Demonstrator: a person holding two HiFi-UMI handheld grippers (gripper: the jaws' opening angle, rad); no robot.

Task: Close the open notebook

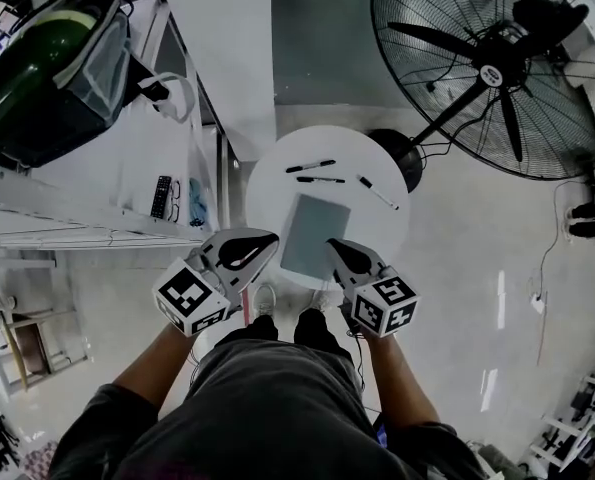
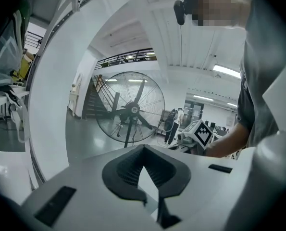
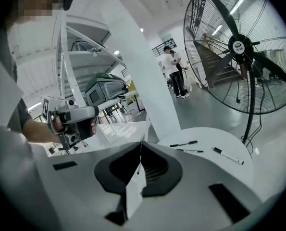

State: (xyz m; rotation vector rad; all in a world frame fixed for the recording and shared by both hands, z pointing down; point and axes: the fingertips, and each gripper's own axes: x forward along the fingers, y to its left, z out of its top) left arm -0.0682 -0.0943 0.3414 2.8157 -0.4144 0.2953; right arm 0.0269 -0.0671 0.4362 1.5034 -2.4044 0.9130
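Currently, the notebook (image 1: 314, 236) lies closed, grey cover up, on the round white table (image 1: 277, 183). It occupies the 6 o'clock half of the tabletop. Its long edges lean slightly toward 1 o'clock, and its near short edge sits close to the table rim at 6 o'clock.

The left gripper (image 1: 274, 237) hangs at 8 o'clock of the notebook, tips just beside the notebook's left long edge. The left gripper view shows its jaws brought together at the tips with nothing held. The right gripper (image 1: 331, 243) hangs at 4 o'clock of the notebook, tips over the near right corner. The right gripper view shows its jaws fully closed and empty. Whether either gripper touches the cover cannot be told from the head view.

Two black pens (image 1: 310, 166) lie side by side at 12 o'clock of the notebook, apart from it. A white marker (image 1: 377, 192) lies at 2 o'clock, near the table rim.

Beyond the rim:
- At 9 o'clock, a white shelf rack (image 1: 192, 128) stands just beside the table.
- At 2 o'clock, the base of a large black fan (image 1: 492, 68) stands just beside the rim.
- From 3 to 5 o'clock, pale floor (image 1: 467, 268) lies open.
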